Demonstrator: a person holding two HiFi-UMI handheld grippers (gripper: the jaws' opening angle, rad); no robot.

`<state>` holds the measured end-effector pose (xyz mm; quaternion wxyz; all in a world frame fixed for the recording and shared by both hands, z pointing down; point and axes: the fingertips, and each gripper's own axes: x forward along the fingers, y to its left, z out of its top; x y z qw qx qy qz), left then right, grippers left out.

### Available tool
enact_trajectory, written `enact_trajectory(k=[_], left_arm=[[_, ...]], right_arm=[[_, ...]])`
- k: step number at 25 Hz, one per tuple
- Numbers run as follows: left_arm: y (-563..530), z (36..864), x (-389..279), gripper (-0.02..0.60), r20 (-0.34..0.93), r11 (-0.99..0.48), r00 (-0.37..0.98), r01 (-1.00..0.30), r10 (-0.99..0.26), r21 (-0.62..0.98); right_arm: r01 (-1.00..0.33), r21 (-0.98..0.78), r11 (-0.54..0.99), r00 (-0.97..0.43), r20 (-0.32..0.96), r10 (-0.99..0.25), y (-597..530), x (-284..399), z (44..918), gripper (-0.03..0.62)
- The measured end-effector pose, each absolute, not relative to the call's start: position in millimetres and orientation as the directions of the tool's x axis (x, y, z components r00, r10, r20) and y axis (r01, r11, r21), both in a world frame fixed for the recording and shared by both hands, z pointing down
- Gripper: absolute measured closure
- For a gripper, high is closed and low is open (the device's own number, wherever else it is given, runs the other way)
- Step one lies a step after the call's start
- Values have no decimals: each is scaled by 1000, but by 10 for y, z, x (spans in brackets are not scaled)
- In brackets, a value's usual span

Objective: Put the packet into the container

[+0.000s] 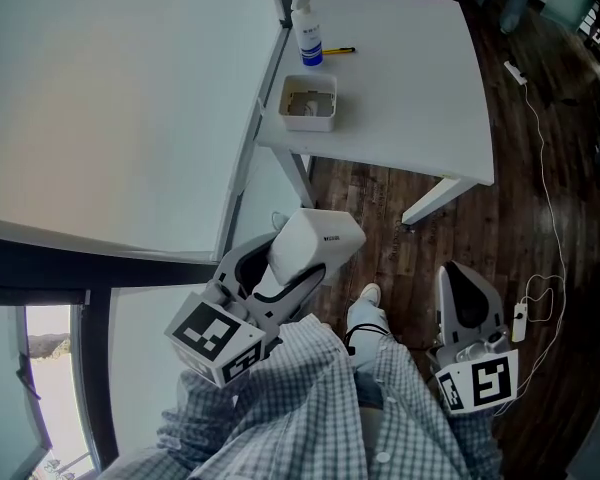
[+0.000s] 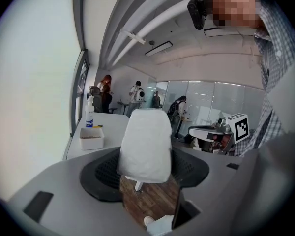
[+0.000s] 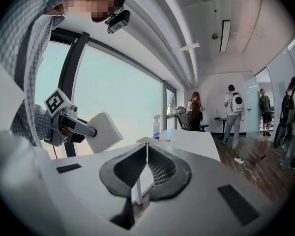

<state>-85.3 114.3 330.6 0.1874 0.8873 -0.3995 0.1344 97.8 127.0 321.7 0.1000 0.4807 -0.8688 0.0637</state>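
Observation:
My left gripper (image 1: 292, 268) is shut on a white packet (image 1: 318, 244), held in the air near the person's body, well short of the table. In the left gripper view the packet (image 2: 144, 146) stands upright between the two dark pads. The container (image 1: 309, 102), a shallow white tray, sits on the near left part of the white table (image 1: 410, 88); it also appears far off in the left gripper view as the container (image 2: 91, 138). My right gripper (image 1: 460, 271) hangs low at the right, over the wooden floor, jaws shut together (image 3: 145, 156) with nothing held.
A spray bottle (image 1: 307, 28) and a pen (image 1: 338, 51) lie just behind the container. A window wall (image 1: 110, 98) runs along the left. A cable and a power strip (image 1: 515, 71) lie on the floor to the right. Several people stand at the far end of the room (image 3: 231, 114).

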Motion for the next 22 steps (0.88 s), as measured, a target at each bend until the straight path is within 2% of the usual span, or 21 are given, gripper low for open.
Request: enact_trajectory(k=[22], left_arm=[[459, 3118, -483, 301, 372, -544, 565, -822, -737, 170]], right_arm=[[-799, 8, 601, -588, 197, -785, 507, 1411, 3089, 576]])
